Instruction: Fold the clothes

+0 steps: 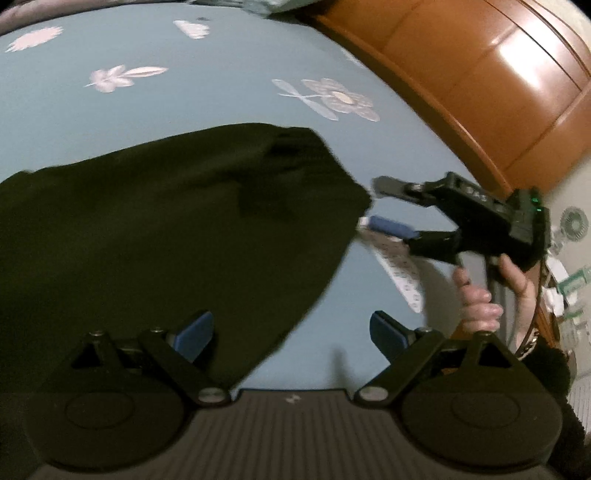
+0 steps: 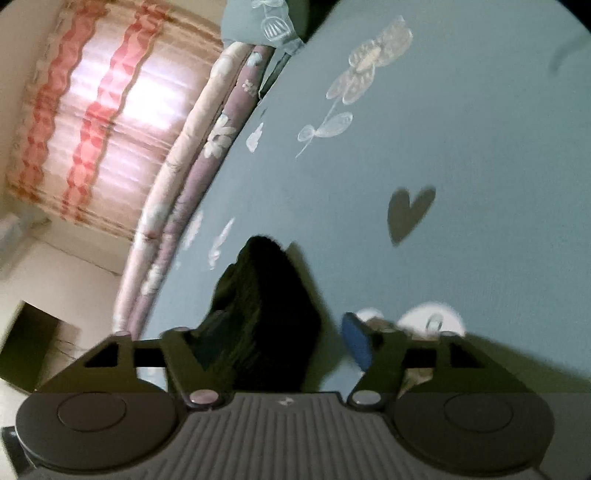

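Observation:
A dark garment (image 1: 177,221) lies spread on the blue flowered bed sheet (image 1: 207,99). My left gripper (image 1: 291,332) is open just above the sheet. Its left pad is over the garment's near edge and its right pad is over bare sheet. A hand (image 1: 480,299) holds my right gripper (image 1: 384,206) at the garment's right corner, its fingers apart. In the right wrist view the garment (image 2: 266,317) bunches up between the spread fingers of the right gripper (image 2: 284,343). The cloth partly hides the left finger, and the blue right pad (image 2: 356,345) stands clear of it.
A wooden headboard (image 1: 480,81) curves along the right of the bed. Folded flowered quilts (image 2: 192,158) and a pillow (image 2: 266,22) line the bed's far side, with a striped curtain (image 2: 92,110) behind. Bare sheet (image 2: 480,147) stretches beyond the garment.

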Demonstrator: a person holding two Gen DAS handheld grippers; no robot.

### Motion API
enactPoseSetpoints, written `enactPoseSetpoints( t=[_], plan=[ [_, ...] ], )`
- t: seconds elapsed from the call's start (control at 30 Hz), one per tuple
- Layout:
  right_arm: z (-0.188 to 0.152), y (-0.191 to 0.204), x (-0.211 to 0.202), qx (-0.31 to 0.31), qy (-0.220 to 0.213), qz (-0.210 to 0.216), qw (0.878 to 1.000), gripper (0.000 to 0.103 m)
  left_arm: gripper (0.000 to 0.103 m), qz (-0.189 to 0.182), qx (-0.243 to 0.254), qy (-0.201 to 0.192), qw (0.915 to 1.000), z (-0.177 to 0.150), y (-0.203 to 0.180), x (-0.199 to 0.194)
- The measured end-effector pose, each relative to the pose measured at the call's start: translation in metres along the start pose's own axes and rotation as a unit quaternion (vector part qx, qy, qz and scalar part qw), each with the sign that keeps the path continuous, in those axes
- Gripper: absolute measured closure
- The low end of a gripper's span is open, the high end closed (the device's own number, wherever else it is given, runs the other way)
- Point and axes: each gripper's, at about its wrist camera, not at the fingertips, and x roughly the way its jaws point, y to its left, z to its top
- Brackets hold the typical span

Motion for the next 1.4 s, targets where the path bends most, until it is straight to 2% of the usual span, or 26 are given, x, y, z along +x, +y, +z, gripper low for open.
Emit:
enactPoseSetpoints(
  t=[0.1,0.2,0.27,0.3,0.37,0.4,0.47,0.53,0.6,0.63,0.7,0.73,0.8,0.93,1.0,1.1,1.17,1.23,1.3,1.33,1.4],
  plan=[
    [-0.003,0.004,0.009,-0.012,0.007,-0.017,1.000,0.029,0.012,-0.018,0.015,-0.002,0.9997,0.002,-0.011,0.006],
    [0.004,0.008,0.002,-0.019,-0.021,-0.021,0.999,0.030,0.012,-0.034,0.047,-0.021,0.9981,0.002,-0.025,0.003],
    [0.010,0.011,-0.009,-0.042,-0.040,-0.031,0.998,0.036,0.012,-0.027,0.082,-0.043,0.9953,0.004,-0.040,0.008],
    [0.014,0.013,-0.014,-0.066,-0.045,-0.043,0.996,0.043,0.012,-0.023,0.100,-0.053,0.9933,0.005,-0.048,0.011],
    [0.017,0.016,-0.018,-0.109,-0.041,-0.069,0.991,0.049,0.017,-0.003,0.148,-0.072,0.9864,0.007,-0.066,0.019],
    [0.019,0.017,-0.020,-0.130,-0.037,-0.083,0.987,0.050,0.019,0.017,0.191,-0.080,0.9782,0.008,-0.077,0.025],
    [0.021,0.019,-0.022,-0.173,-0.030,-0.110,0.978,0.049,0.036,0.080,0.283,-0.097,0.9508,0.008,-0.101,0.046],
    [0.023,0.015,-0.022,-0.172,-0.020,-0.108,0.979,0.049,0.044,0.125,0.351,-0.080,0.9244,0.013,-0.113,0.073],
    [0.022,0.010,-0.020,-0.166,-0.015,-0.098,0.981,0.049,0.047,0.141,0.372,-0.060,0.9157,0.020,-0.114,0.094],
    [0.022,0.009,-0.019,-0.163,-0.013,-0.093,0.982,0.049,0.051,0.153,0.385,-0.059,0.9082,0.022,-0.116,0.104],
    [0.020,0.006,-0.016,-0.167,-0.007,-0.088,0.982,0.049,0.069,0.181,0.400,-0.071,0.8954,0.026,-0.116,0.110],
    [0.019,0.006,-0.014,-0.174,-0.002,-0.085,0.981,0.049,0.081,0.189,0.396,-0.076,0.8954,0.031,-0.115,0.112],
    [0.014,0.009,-0.012,-0.201,0.004,-0.088,0.976,0.049,0.086,0.178,0.366,-0.090,0.9090,0.040,-0.108,0.105],
    [-0.003,0.024,-0.008,-0.293,0.006,-0.081,0.953,0.049,0.088,0.191,0.347,-0.128,0.9095,0.051,-0.098,0.081],
    [-0.011,0.034,-0.002,-0.334,0.005,-0.071,0.940,0.049,0.088,0.181,0.324,-0.128,0.9197,0.060,-0.092,0.075],
    [-0.016,0.045,0.011,-0.364,0.010,-0.056,0.930,0.049,0.088,0.192,0.325,-0.139,0.9155,0.066,-0.092,0.069],
    [-0.015,0.048,0.020,-0.365,0.017,-0.051,0.930,0.050,0.088,0.195,0.323,-0.147,0.9144,0.068,-0.092,0.063],
    [-0.015,0.050,0.026,-0.363,0.022,-0.057,0.930,0.065,0.088,0.195,0.317,-0.156,0.9149,0.070,-0.091,0.055],
    [-0.014,0.054,0.026,-0.362,0.014,-0.068,0.930,0.065,0.088,0.186,0.301,-0.160,0.9216,0.073,-0.087,0.047],
    [-0.013,0.055,0.022,-0.358,0.004,-0.055,0.932,0.065,0.088,0.180,0.291,-0.160,0.9261,0.076,-0.084,0.044],
    [-0.011,0.058,0.016,-0.342,-0.008,-0.018,0.939,0.069,0.088,0.181,0.283,-0.164,0.9276,0.078,-0.080,0.039]
  ],
)
